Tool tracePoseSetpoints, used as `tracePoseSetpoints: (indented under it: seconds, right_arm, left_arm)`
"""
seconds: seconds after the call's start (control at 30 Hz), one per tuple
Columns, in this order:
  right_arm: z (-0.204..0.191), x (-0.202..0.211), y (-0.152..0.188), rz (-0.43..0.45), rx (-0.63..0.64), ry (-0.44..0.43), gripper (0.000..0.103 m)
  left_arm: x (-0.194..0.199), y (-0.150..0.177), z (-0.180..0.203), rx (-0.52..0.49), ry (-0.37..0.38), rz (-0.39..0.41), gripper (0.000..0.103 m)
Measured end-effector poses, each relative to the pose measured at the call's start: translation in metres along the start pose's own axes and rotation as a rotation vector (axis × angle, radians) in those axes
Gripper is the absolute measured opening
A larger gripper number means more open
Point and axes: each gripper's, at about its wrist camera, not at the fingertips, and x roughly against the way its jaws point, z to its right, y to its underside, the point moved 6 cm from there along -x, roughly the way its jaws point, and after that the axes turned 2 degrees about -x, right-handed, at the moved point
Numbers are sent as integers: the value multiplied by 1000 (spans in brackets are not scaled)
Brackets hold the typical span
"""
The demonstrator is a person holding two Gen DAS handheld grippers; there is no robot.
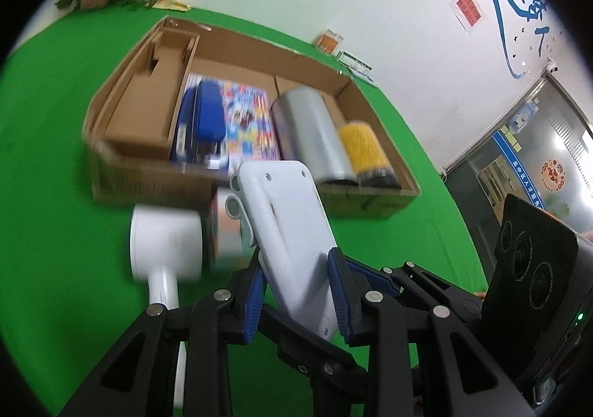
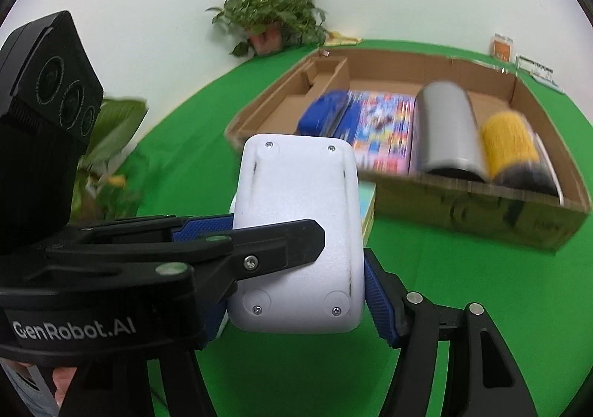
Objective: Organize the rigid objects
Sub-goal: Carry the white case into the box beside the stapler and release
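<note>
Both grippers hold one white plastic device (image 1: pixel 285 232) above the green table. My left gripper (image 1: pixel 296 291) is shut on its lower end; the device tilts up toward the cardboard box (image 1: pixel 148 180). In the right wrist view my right gripper (image 2: pixel 296 269) is shut on the same white device (image 2: pixel 300 202), its screwed underside facing me, and the left gripper's black finger (image 2: pixel 281 239) crosses in front. The box (image 2: pixel 481 206) holds a blue case (image 1: pixel 207 113), a colourful book (image 1: pixel 252 120), a silver cylinder (image 1: pixel 311 132) and a yellow brush roll (image 1: pixel 365 144).
A white handled appliance (image 1: pixel 166 243) and a small orange-and-white box (image 1: pixel 226 232) lie on the green table in front of the cardboard box. A potted plant (image 2: pixel 267 17) stands by the wall. Small cards (image 1: pixel 328 41) stand at the table's far edge.
</note>
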Motion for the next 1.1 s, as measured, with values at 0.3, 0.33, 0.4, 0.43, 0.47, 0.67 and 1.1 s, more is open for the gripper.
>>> tracePoseSetpoints:
  seconds: [0.3,0.33,0.4,0.43,0.47,0.67,1.1]
  right_arm:
    - [35,-28,-72,-21,-75,19,63]
    - [39,-32,-78,-25,-87,23,63]
    - [50,-44,-88,-41,-127,15,63]
    - [54,-49,-91,-43,-136,19,63]
    - [60,-54,-96,-47,-149,27,63]
    - [78,-82,-106,-96,-210,72,63]
    - [76,-73,-106,-74,-237,65,72]
  left_arm:
    - [-26,-59,-1,-65,-7,-23,28]
    - [-30,-63,-1,-74,-13,-29,28]
    - [-42,-74,-3,-92,-15,-48,28]
    - [-47,-79,-6,-94,-8,-57,28]
    - [-53,-83,-9,-90,1,-70,28]
    - [-80,-97,-21,-83,33,-123,28]
    - [-69,-99,-37,-74,-26,-105,50]
